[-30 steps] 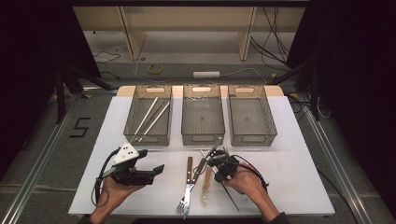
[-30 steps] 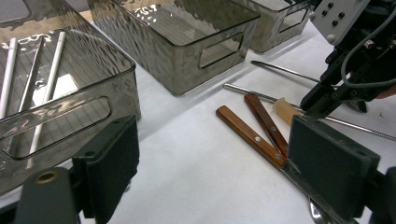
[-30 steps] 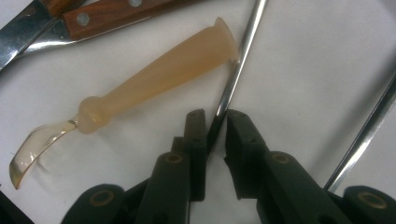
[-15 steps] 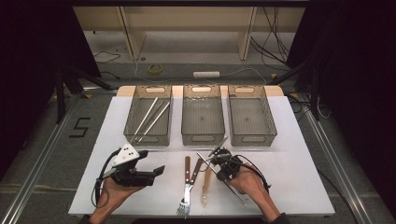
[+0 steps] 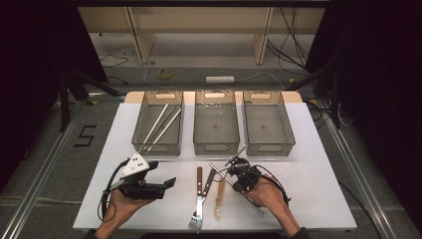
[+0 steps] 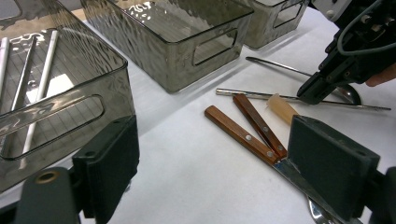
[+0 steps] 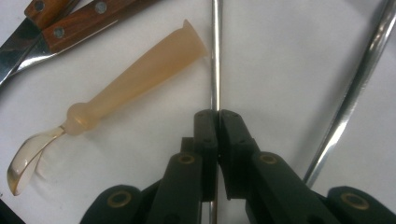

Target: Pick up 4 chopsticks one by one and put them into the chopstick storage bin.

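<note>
My right gripper [image 7: 218, 116] is shut on a thin metal chopstick [image 7: 215, 46] that lies on the white table; its jaws press on the rod from both sides. In the high view the right gripper [image 5: 233, 164] sits just right of the cutlery. A translucent amber plastic spoon [image 7: 140, 70] lies beside the chopstick, and a metal spoon's handle [image 7: 364, 70] runs on the other side. My left gripper [image 5: 163, 175] hovers at the table's left front, open, with nothing between its pads [image 6: 107, 163].
Three smoky translucent bins stand in a row at the back: the left bin [image 5: 142, 142] holds two metal chopsticks [image 5: 161, 124], the middle bin [image 5: 215, 147] and right bin [image 5: 266, 147] look bare. A wooden-handled fork [image 5: 198, 181] and knife [image 5: 209, 180] lie at the front centre.
The right hand has shifted slightly over the cutlery, settling onto the metal chopstick. The left gripper has kept still.
</note>
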